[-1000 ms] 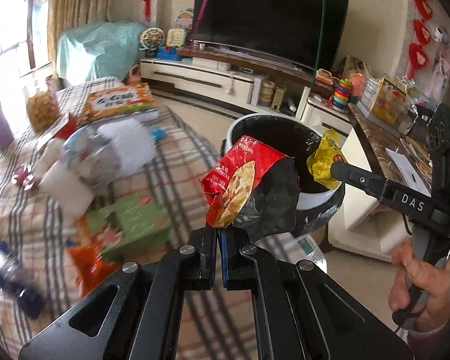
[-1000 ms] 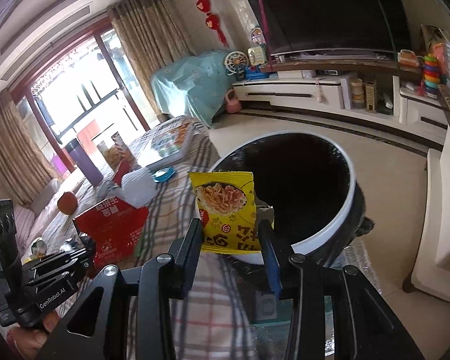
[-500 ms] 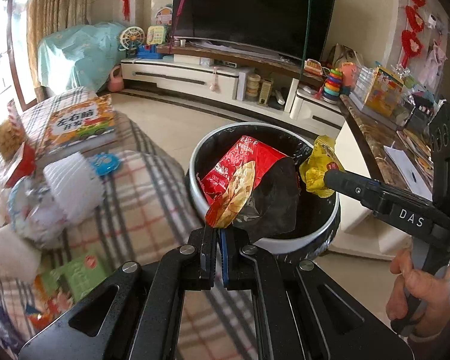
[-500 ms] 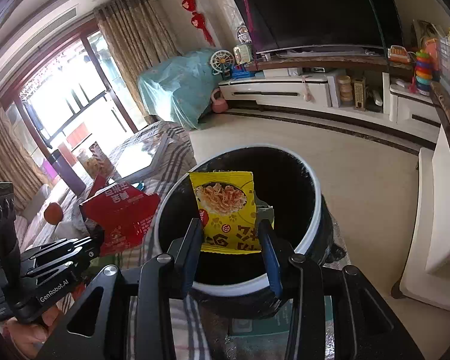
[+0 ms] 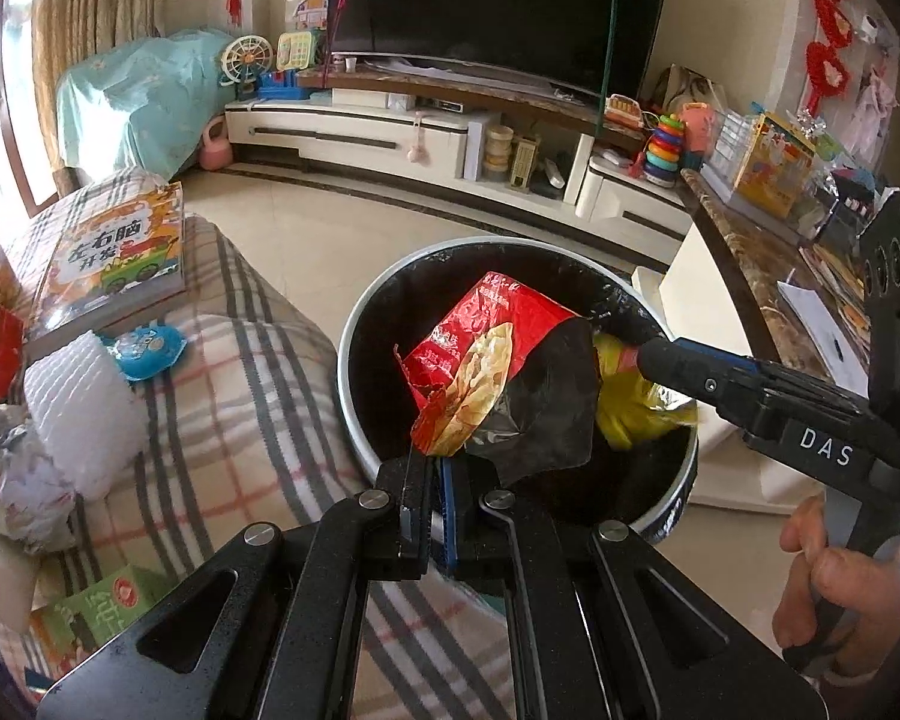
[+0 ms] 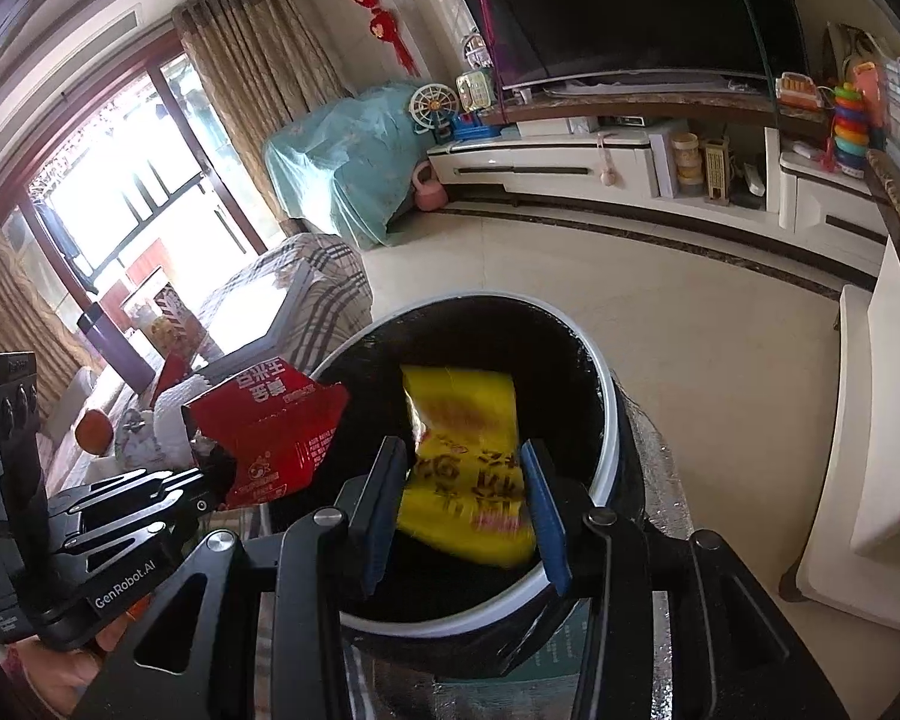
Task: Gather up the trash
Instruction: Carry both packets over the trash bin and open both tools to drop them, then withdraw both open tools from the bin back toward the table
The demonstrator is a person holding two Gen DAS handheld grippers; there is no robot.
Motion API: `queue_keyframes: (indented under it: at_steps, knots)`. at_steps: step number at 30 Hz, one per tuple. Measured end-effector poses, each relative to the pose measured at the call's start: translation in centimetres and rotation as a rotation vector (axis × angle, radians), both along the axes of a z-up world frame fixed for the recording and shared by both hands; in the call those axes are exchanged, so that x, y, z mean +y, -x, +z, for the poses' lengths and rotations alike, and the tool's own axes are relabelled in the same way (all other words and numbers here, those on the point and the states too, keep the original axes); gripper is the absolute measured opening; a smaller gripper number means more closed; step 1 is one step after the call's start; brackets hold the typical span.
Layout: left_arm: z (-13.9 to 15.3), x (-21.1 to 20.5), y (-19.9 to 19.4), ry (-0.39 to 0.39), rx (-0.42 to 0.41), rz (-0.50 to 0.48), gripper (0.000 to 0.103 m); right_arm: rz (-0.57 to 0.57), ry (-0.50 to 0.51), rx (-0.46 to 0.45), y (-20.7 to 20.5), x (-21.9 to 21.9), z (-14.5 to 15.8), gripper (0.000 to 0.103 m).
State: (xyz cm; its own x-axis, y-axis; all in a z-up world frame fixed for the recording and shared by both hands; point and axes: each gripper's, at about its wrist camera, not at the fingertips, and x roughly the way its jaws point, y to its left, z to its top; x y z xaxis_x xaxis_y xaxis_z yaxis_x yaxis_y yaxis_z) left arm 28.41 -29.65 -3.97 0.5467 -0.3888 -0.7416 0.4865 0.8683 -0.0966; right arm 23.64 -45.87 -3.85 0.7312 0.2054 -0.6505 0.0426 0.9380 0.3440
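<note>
Over the black-lined trash bin, the spread right gripper has the blurred yellow snack packet loose between its fingers, while the left gripper, clenched on the red snack bag, should release only once centred above the opening

The trash bin stands directly ahead of the left claw, whose snack wrapper hangs over its opening. To that claw's right, the right claw reaches over the bin, a noodle packet between its fingers. Left of the left claw lies the cloth-covered counter, carrying a book and a foam sheet. Beyond the bin is the TV stand.
</note>
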Motion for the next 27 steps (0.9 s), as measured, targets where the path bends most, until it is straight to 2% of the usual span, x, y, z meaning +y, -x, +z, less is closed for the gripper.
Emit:
queue_keyframes:
  at_steps: [1,3,4,5,7,10,13,17,21,24,27]
  knots:
    - [0.0,-0.1,-0.2,-0.001,0.003,-0.002,0.003,0.001,-0.001,0.003,-0.2,-0.1,0.0,0.042]
    - [0.0,-0.2,-0.4,0.006,0.016,-0.009,0.011,0.006,0.0,0.007,-0.5,-0.2,0.0,0.042]
    - [0.0,-0.2,-0.5,0.008,0.017,-0.008,0.025,0.004,0.001,0.007,-0.6,-0.3,0.1,0.042]
    - [0.1,-0.1,-0.3,0.005,0.007,-0.001,0.044,0.002,0.001,0.005,-0.5,-0.3,0.2,0.043]
    - [0.3,0.2,-0.1,0.009,-0.012,0.012,0.058,-0.007,0.001,-0.001,-0.4,-0.4,0.5,0.046]
    - [0.5,0.8,0.4,0.026,-0.01,0.017,0.059,-0.023,-0.004,-0.012,0.0,-0.8,0.8,0.046]
    - [0.5,1.7,0.9,0.039,-0.009,0.029,0.06,-0.035,-0.013,-0.02,0.8,-0.8,1.1,0.051]
    - [0.2,3.4,2.6,0.064,0.004,0.054,0.064,-0.043,-0.024,-0.033,2.2,0.0,1.5,0.063]
    - [-0.3,6.1,5.2,0.086,0.014,0.082,0.064,-0.04,-0.04,-0.053,3.5,1.6,1.7,0.081]
    - [-0.5,8.1,6.9,0.091,0.01,0.108,0.064,-0.027,-0.046,-0.067,4.7,3.4,1.6,0.087]
    - [-0.6,10.4,8.4,0.11,0.011,0.134,0.065,-0.012,-0.06,-0.075,5.7,5.0,1.4,0.088]
